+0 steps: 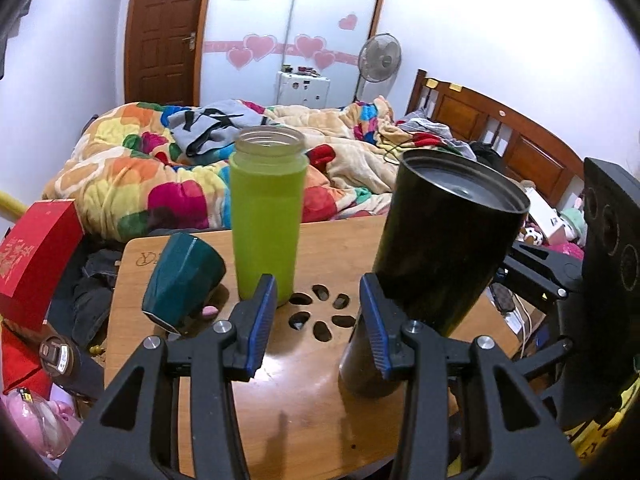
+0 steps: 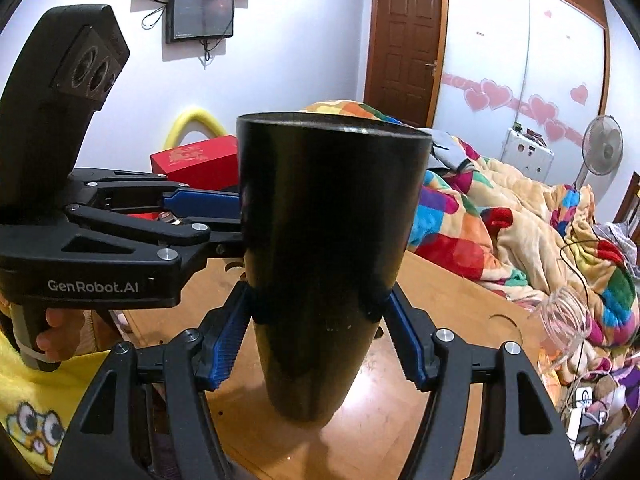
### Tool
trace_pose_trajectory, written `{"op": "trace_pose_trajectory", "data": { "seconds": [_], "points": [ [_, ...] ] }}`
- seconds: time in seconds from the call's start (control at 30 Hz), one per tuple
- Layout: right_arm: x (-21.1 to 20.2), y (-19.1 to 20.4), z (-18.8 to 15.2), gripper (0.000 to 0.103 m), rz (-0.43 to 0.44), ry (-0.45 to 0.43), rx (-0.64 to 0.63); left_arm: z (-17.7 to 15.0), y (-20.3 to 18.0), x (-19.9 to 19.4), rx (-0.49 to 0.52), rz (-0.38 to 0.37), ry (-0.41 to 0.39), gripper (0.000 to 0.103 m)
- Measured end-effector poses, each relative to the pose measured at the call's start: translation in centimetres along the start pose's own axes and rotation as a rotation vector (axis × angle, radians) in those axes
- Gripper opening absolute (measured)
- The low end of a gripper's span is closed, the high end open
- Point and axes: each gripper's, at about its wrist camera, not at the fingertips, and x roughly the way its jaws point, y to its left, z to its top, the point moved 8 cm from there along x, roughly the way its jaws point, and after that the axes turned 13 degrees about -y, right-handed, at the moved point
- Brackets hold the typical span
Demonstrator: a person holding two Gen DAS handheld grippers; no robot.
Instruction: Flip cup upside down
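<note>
A tall black tumbler (image 2: 328, 260) stands mouth up on the wooden table (image 2: 452, 304), leaning a little. My right gripper (image 2: 320, 316) is shut on the black tumbler, its blue pads pressed against both sides of the lower half. In the left wrist view the tumbler (image 1: 448, 240) is at the right, just beyond the right finger. My left gripper (image 1: 318, 312) is open and empty, beside the tumbler; it also shows in the right wrist view (image 2: 208, 208), at the tumbler's left.
A green bottle (image 1: 266, 216) with an open clear neck stands at the table's middle. A teal cup (image 1: 180, 280) lies tilted to its left. A clear jar (image 2: 564, 320) is at the table's right edge. A red box (image 1: 36, 256) and a bed with a colourful blanket (image 1: 160, 168) lie beyond.
</note>
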Motion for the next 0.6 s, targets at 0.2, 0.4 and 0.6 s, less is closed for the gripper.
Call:
{"op": "trace_pose_trajectory", "data": {
  "seconds": [0.2,0.4,0.6],
  "points": [
    [-0.9,-0.7,-0.6,0.062,-0.014,0.005,0.055,-0.5,-1.0,0.1,0.038,0.02,0.01,0.046],
    [-1.0,-0.3,-0.5,0.061,0.004,0.004,0.079,-0.9,-0.3,-0.4,0.02,0.034,0.014,0.052],
    [-1.3,-0.3,-0.6,0.062,0.006,0.005,0.103,-1.1,0.1,-0.6,0.006,0.036,0.017,0.056]
  ]
}}
